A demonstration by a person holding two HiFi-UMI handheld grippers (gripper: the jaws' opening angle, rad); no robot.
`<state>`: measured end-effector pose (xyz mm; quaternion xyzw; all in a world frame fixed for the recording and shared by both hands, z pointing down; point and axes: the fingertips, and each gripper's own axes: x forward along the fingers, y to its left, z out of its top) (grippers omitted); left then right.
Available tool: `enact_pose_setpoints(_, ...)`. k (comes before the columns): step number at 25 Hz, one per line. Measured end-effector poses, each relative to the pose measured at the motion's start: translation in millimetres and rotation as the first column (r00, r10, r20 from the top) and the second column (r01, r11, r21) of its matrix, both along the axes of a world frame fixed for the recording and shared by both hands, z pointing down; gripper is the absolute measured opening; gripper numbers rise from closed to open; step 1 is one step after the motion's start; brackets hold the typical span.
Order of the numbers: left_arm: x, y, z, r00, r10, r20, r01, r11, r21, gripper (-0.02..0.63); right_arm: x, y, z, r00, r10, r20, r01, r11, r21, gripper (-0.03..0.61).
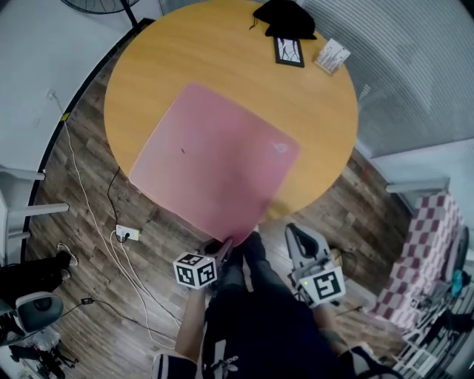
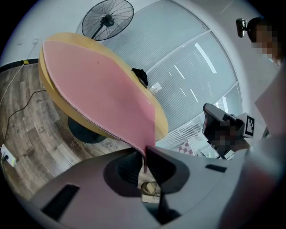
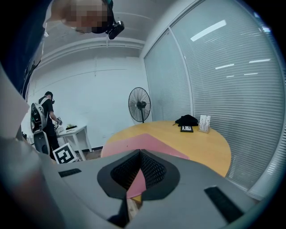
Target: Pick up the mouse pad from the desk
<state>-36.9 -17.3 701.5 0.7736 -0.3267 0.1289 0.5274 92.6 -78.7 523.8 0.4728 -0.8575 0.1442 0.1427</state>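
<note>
A large pink mouse pad (image 1: 215, 159) lies on the round wooden table (image 1: 222, 52), and its near corner hangs past the table's front edge. My left gripper (image 1: 228, 244) is below that edge. In the left gripper view the left gripper (image 2: 145, 154) is shut on the tip of the mouse pad (image 2: 98, 89), which runs down into the narrow slot between the jaws. My right gripper (image 1: 290, 229) hangs just right of that corner, off the table. In the right gripper view the right gripper (image 3: 140, 152) has its tips together, with nothing in it, and the mouse pad (image 3: 149, 142) lies beyond.
At the table's far side lie a black cloth (image 1: 285, 16), a dark framed card (image 1: 289, 50) and a white card stand (image 1: 332, 55). A power strip (image 1: 127, 234) with cables lies on the floor at left. A checked seat (image 1: 422, 244) stands right. A fan (image 3: 139, 105) stands behind.
</note>
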Motion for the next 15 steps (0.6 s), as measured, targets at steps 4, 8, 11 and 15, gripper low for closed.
enact_pose_setpoints(4, 1, -3, -7, 1.000, -0.002, 0.008, 0.002, 1.000, 0.007, 0.025, 1, -5, -8, 1.000, -0.002, -0.009, 0.002, 1.000, 0.019, 0.002)
enact_pose_setpoints(8, 0, -10, -16, 1.000, -0.003, 0.025, 0.002, 0.999, 0.038, 0.023, 0, -15, -19, 1.000, -0.006, -0.010, 0.006, 0.999, 0.047, 0.002)
enact_pose_setpoints(11, -2, -17, -22, 0.999, -0.003, 0.045, 0.000, 0.998, 0.065, 0.023, -2, -25, -28, 1.000, -0.006, 0.002, 0.006, 0.996, 0.085, 0.002)
enact_pose_setpoints(15, 0, -24, -25, 0.998, -0.006, 0.057, 0.001, 0.997, 0.079, 0.021, 1, -30, -29, 1.000, -0.009, -0.013, 0.010, 0.996, 0.093, 0.002)
